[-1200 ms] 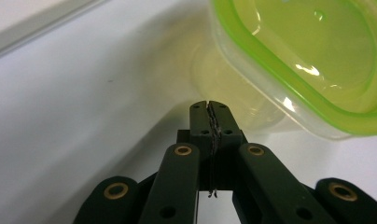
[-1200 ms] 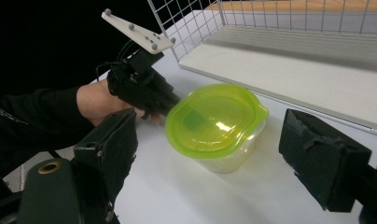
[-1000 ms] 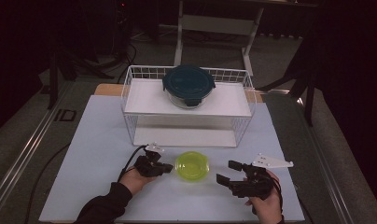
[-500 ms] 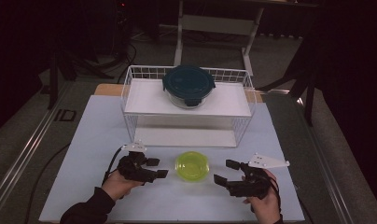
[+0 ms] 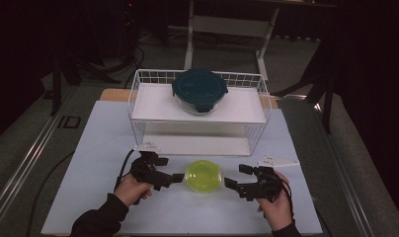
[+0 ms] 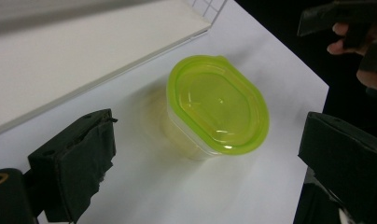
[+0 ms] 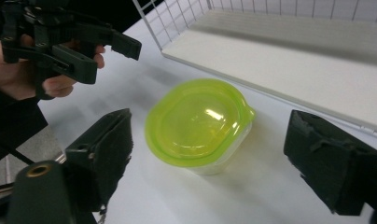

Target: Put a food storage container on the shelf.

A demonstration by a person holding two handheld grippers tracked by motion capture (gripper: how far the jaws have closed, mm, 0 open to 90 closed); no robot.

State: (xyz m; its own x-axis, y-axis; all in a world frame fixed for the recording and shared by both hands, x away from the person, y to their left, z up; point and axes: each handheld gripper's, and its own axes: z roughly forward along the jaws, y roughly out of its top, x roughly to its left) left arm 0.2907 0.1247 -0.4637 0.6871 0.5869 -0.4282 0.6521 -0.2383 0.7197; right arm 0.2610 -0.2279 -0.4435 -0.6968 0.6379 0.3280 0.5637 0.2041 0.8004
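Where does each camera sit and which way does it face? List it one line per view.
High view: fixed above the person's side, looking forward and down at the table, wire rack and green-lidded container; both forearms, left claw and right claw enter from below.
Left gripper view: rides the left claw, looking down at the container; open jaws frame it.
Right gripper view: rides the right claw, facing the container and the left hand.
Shared: the container, untouched.
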